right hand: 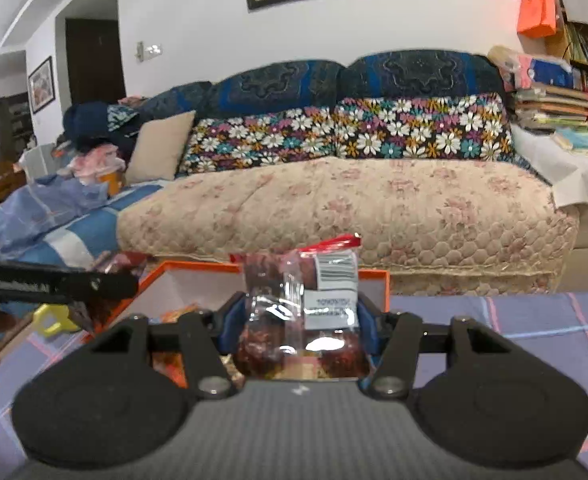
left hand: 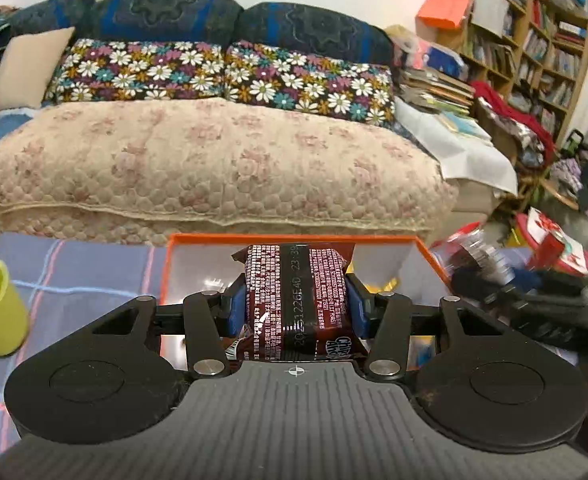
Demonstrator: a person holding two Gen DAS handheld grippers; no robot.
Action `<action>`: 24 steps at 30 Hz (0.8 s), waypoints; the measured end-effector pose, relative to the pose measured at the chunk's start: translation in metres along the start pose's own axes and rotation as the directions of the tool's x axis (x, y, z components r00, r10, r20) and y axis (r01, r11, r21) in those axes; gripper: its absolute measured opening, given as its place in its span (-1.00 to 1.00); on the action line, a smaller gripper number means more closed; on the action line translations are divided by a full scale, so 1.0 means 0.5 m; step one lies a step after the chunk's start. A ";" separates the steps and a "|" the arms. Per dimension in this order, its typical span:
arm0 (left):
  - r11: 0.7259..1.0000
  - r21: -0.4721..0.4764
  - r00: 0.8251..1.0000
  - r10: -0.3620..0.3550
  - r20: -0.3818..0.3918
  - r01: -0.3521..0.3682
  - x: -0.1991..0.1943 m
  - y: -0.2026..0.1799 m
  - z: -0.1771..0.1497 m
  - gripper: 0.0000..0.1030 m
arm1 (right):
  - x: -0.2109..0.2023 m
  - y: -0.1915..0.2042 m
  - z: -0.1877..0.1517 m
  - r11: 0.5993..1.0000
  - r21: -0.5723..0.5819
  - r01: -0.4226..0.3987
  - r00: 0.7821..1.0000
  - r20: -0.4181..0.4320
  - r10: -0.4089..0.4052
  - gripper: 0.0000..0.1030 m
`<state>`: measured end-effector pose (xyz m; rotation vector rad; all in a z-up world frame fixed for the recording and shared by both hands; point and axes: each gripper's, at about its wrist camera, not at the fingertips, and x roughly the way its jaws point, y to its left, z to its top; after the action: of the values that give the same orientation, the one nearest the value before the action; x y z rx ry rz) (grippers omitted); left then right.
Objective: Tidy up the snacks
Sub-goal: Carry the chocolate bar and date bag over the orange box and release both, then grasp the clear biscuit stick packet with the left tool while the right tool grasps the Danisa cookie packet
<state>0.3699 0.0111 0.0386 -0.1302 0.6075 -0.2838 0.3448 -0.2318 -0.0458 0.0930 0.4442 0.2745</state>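
A: Which step is this?

B: Both tools are loaded, so it reads as carrying snacks out of or over the orange-rimmed white cardboard box [left hand: 422, 248]. The left gripper [left hand: 297, 304] is pinched tight on a dark red foil cookie packet [left hand: 294, 300], held upright above the box's open inside. The right gripper [right hand: 297, 320] clamps a clear plastic pouch of reddish dried fruit with a white barcode label [right hand: 302, 312], just this side of the box's near rim.

A: And the box itself?

B: It sits on the purple checked tablecloth [right hand: 514, 320], at the table's far edge facing the sofa.

A: Next move?

B: I'd judge each pack needs a sorted spot; keep the grips firm, since foil and film slip.
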 end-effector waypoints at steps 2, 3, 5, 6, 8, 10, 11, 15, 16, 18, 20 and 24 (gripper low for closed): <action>1.000 -0.005 1.000 0.011 -0.010 -0.011 0.050 -0.005 -0.003 -0.77 | 0.044 -0.005 -0.012 1.000 0.015 0.002 1.000 -0.029 -0.002 0.21; 1.000 0.000 1.000 0.018 -0.020 -0.018 0.067 -0.007 -0.010 -0.62 | 0.056 -0.006 -0.023 1.000 0.029 0.005 0.999 -0.046 -0.003 0.24; 0.998 0.023 0.996 0.063 -0.064 -0.061 0.082 -0.013 -0.029 -0.44 | 0.043 -0.009 -0.030 0.998 0.059 -0.017 0.999 -0.051 0.020 0.24; 0.998 0.027 0.997 0.056 -0.062 -0.054 0.072 -0.012 -0.039 -0.44 | 0.021 -0.008 -0.033 0.998 0.059 -0.026 0.999 -0.038 0.029 0.27; 0.999 0.031 0.999 0.018 -0.041 -0.017 0.024 -0.006 -0.066 -0.30 | -0.039 0.001 -0.038 0.999 0.024 -0.021 1.000 -0.002 0.021 0.40; 0.999 0.037 1.000 0.014 -0.016 -0.013 -0.037 -0.001 -0.096 -0.05 | -0.099 0.009 -0.053 1.000 0.007 -0.007 1.000 0.031 0.007 0.61; 0.999 0.040 1.000 0.010 -0.008 -0.010 -0.066 0.000 -0.110 0.00 | -0.132 0.011 -0.066 1.000 0.011 -0.008 0.999 0.040 0.008 0.76; 0.998 0.057 1.000 -0.003 -0.022 0.004 -0.167 0.009 -0.189 0.02 | -0.238 0.027 -0.144 1.000 0.013 0.018 0.999 0.036 -0.019 0.80; 0.998 0.062 0.999 0.001 -0.036 0.001 -0.185 0.011 -0.213 0.05 | -0.258 0.030 -0.168 1.000 0.018 0.026 0.999 0.032 -0.027 0.81; 0.997 0.081 0.997 0.011 -0.073 -0.005 -0.214 0.016 -0.269 0.06 | -0.289 0.028 -0.217 0.998 0.061 0.031 0.999 0.018 -0.032 0.81; 0.994 0.107 0.992 0.041 -0.116 -0.029 -0.233 0.023 -0.330 0.06 | -0.306 0.014 -0.264 0.991 0.131 0.036 0.999 -0.004 -0.036 0.81; 0.992 0.116 0.974 0.079 -0.214 -0.055 -0.247 0.040 -0.437 0.02 | -0.308 -0.004 -0.298 0.991 0.125 0.047 0.996 -0.083 -0.037 0.81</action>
<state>0.1510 0.0591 -0.0760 0.0276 0.8110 -0.2674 0.1465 -0.2728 -0.1169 0.1972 0.5430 0.2086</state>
